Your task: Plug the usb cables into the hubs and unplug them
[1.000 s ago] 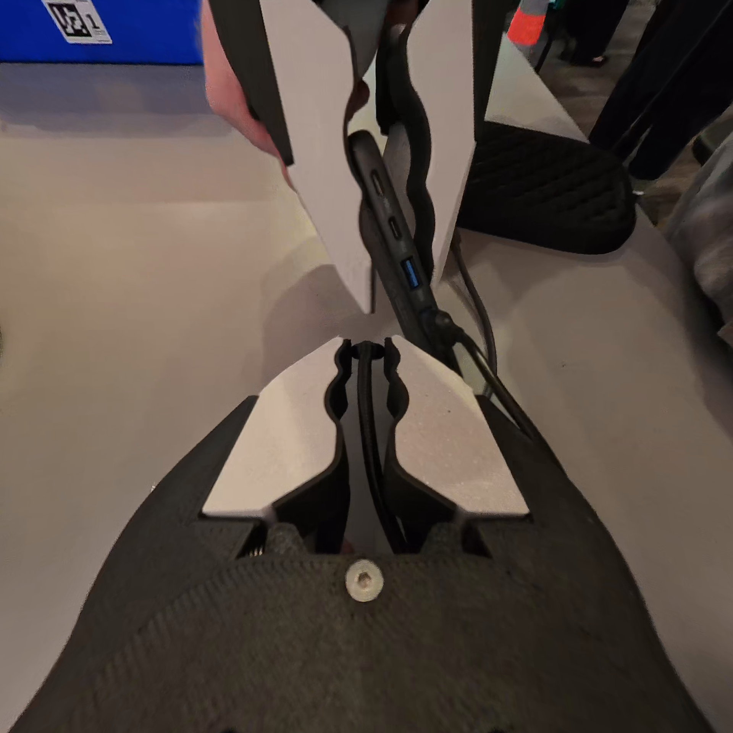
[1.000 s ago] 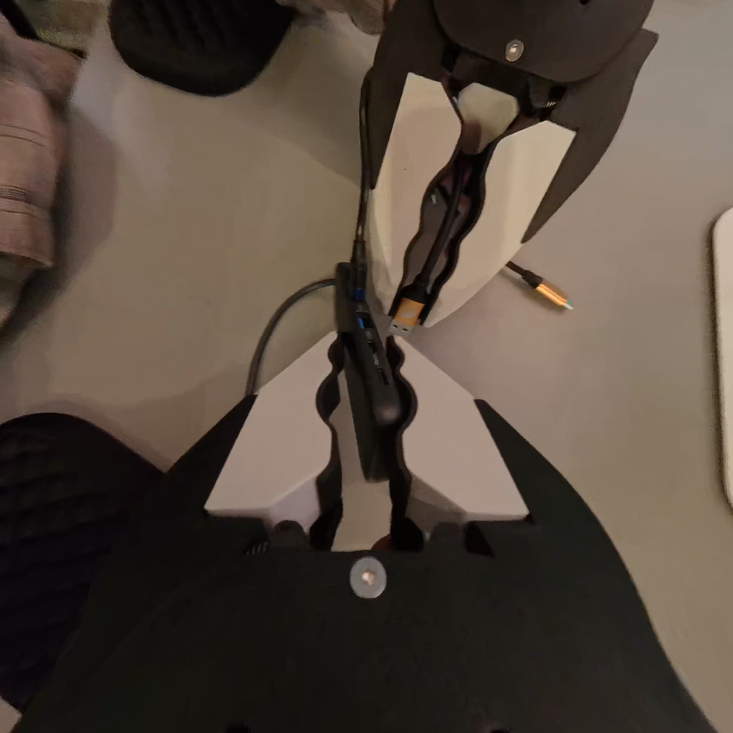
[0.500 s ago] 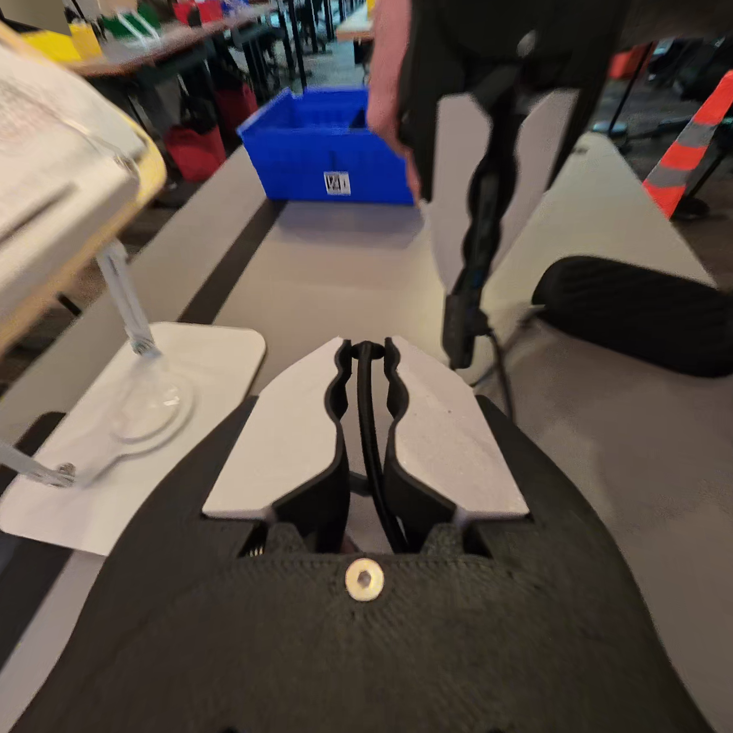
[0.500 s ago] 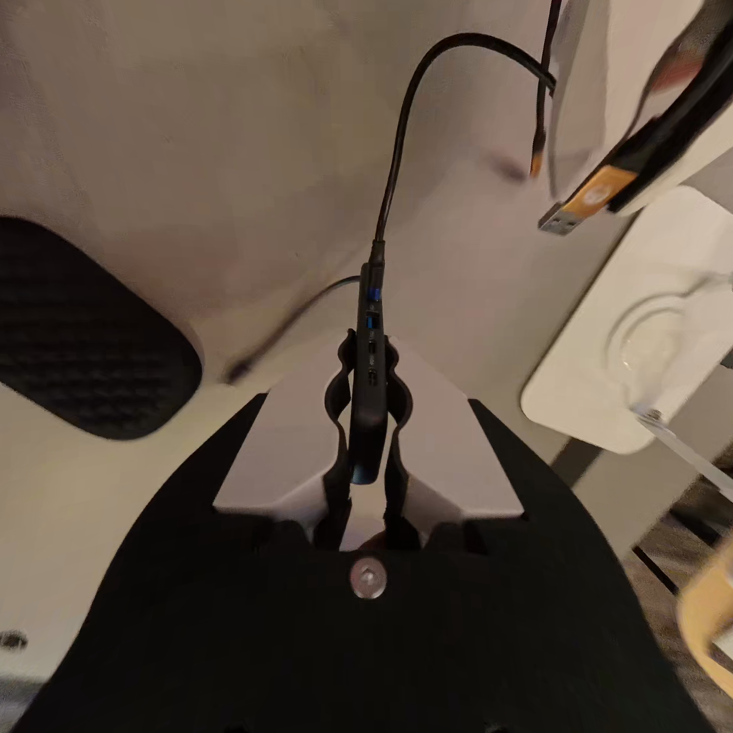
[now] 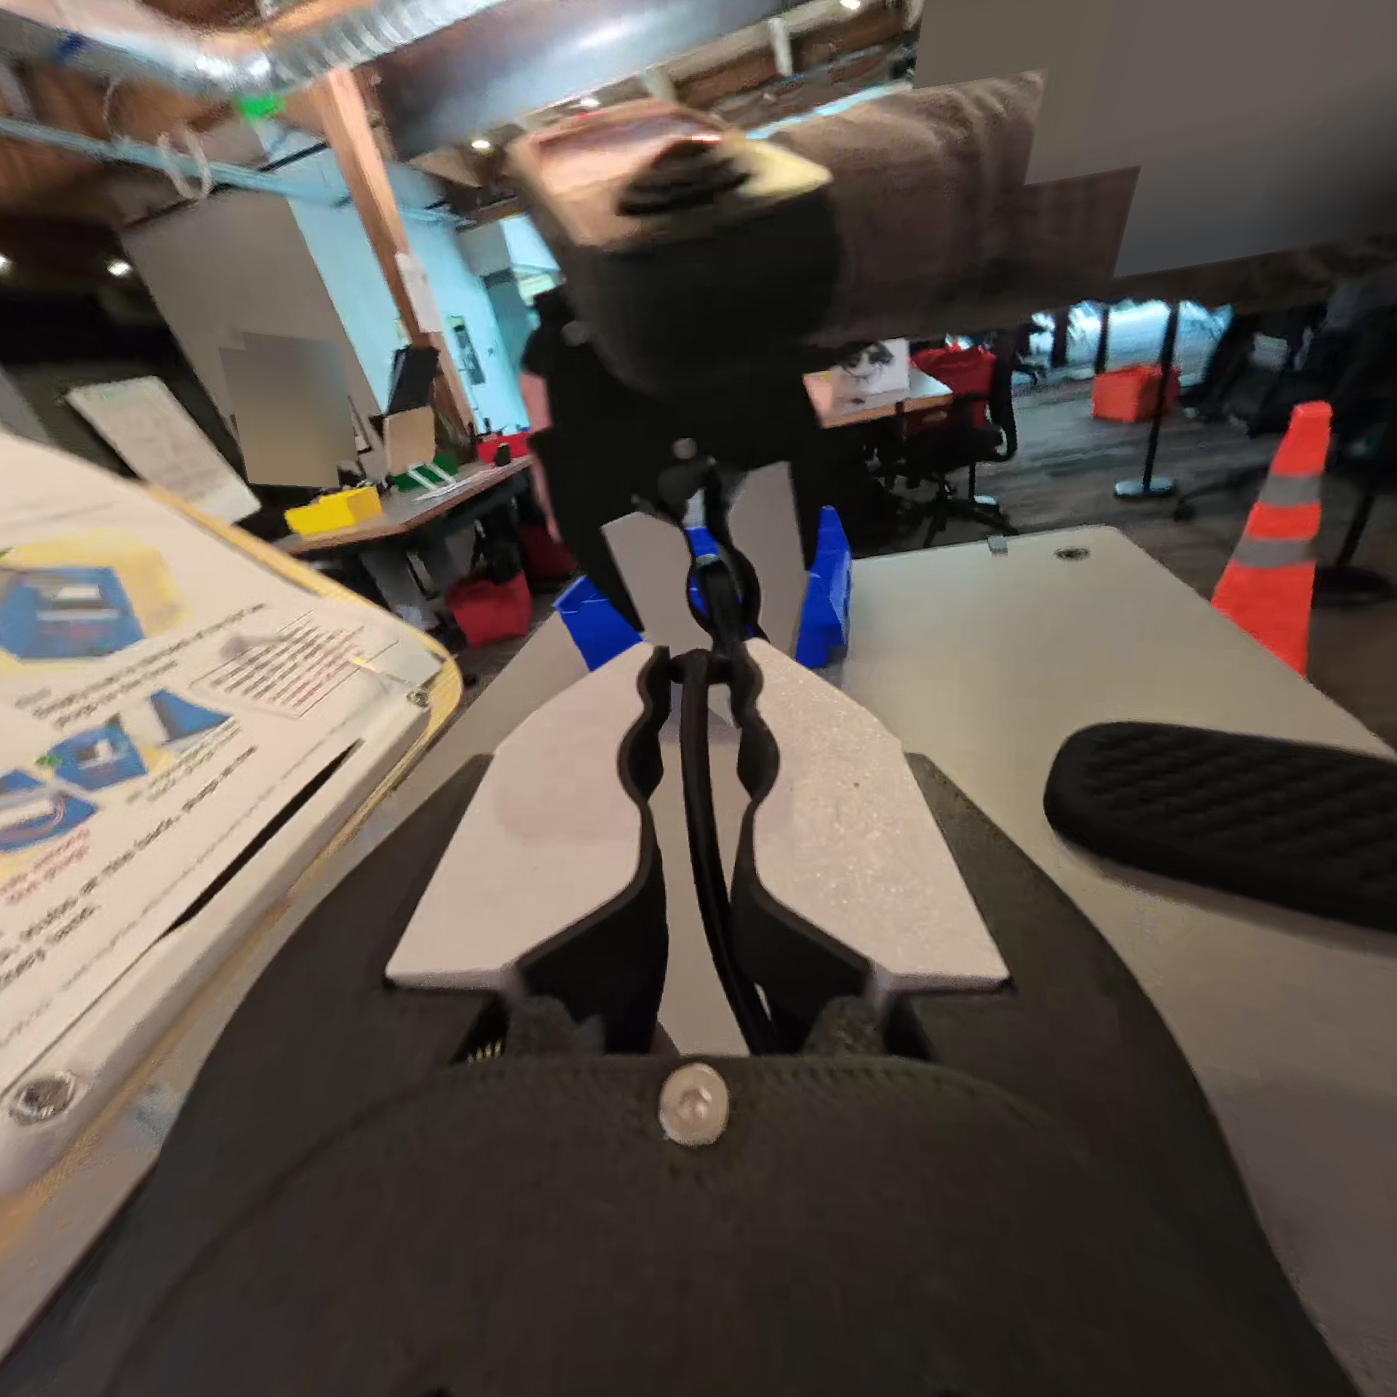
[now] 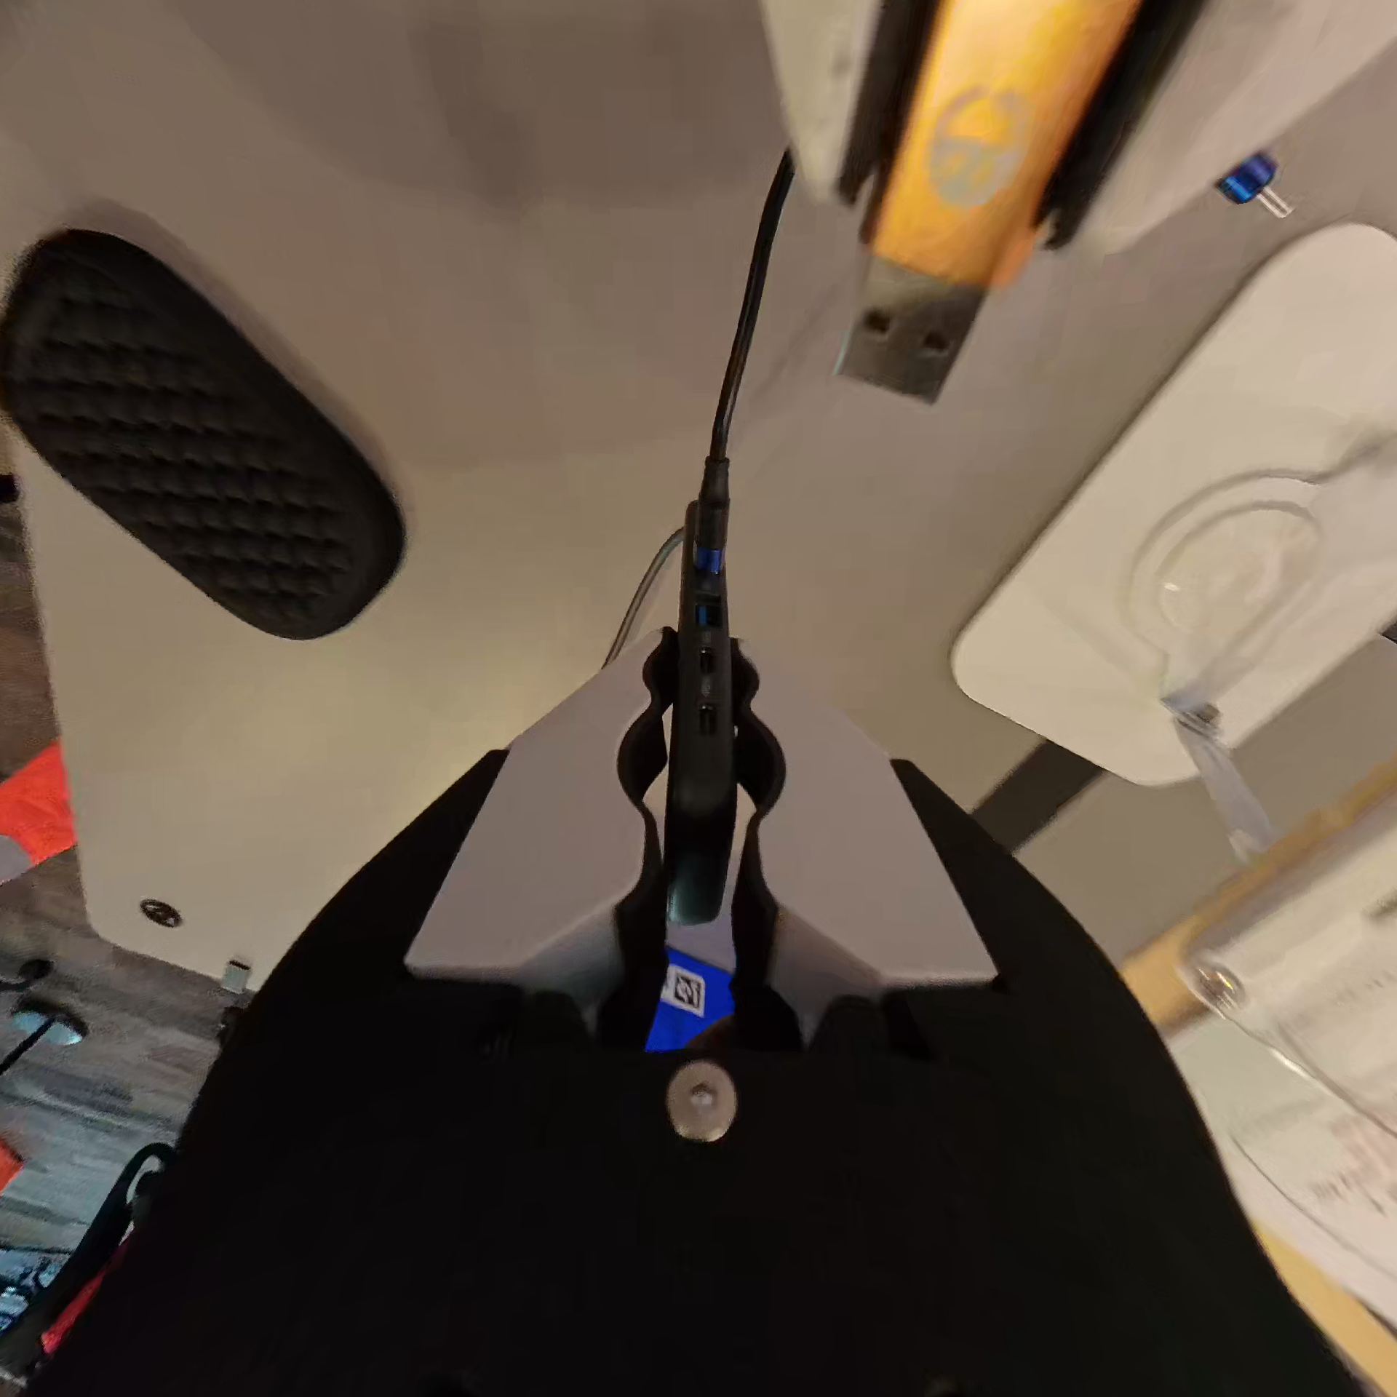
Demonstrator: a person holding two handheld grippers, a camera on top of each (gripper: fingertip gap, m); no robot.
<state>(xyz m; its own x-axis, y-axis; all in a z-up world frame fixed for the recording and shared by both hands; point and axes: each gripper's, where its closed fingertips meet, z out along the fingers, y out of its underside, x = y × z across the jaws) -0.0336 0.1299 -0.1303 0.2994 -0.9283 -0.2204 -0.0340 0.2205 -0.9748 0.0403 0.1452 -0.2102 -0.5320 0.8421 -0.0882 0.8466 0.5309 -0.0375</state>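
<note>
**One cable seated in the hub, the orange plug held free beside it**

Left wrist view: the left gripper (image 5: 699, 665) has its jaws drawn together on a black cable (image 5: 699, 816) that runs up between the fingers and out past the tips. The plug end of it is hidden beyond the tips here. Facing it, close ahead and raised off the grey table (image 5: 1020, 642), is the right gripper (image 5: 714, 574), with something dark pinched between its white fingers. A black padded rest (image 5: 1225, 816) lies on the table to the right, a blue bin (image 5: 820, 597) stands behind, and a printed instruction sheet (image 5: 151, 718) on a stand fills the left edge.

Right wrist view: the right gripper (image 6: 699, 658) is clamped on a slim black USB hub (image 6: 703, 718), held on edge above the table with its row of ports facing the camera. One dark cable with a blue collar (image 6: 710, 529) is already plugged into the far port; the neighbouring blue port (image 6: 709, 612) and the two smaller ones below it stand empty. At upper right, blurred and very near the lens, the left gripper holds an orange USB plug (image 6: 952, 151), metal tip bare, pointing down and apart from the hub.

Judged from this, one plug is in; the orange one is not yet inserted, and any unplugging of the seated cable remains.
</note>
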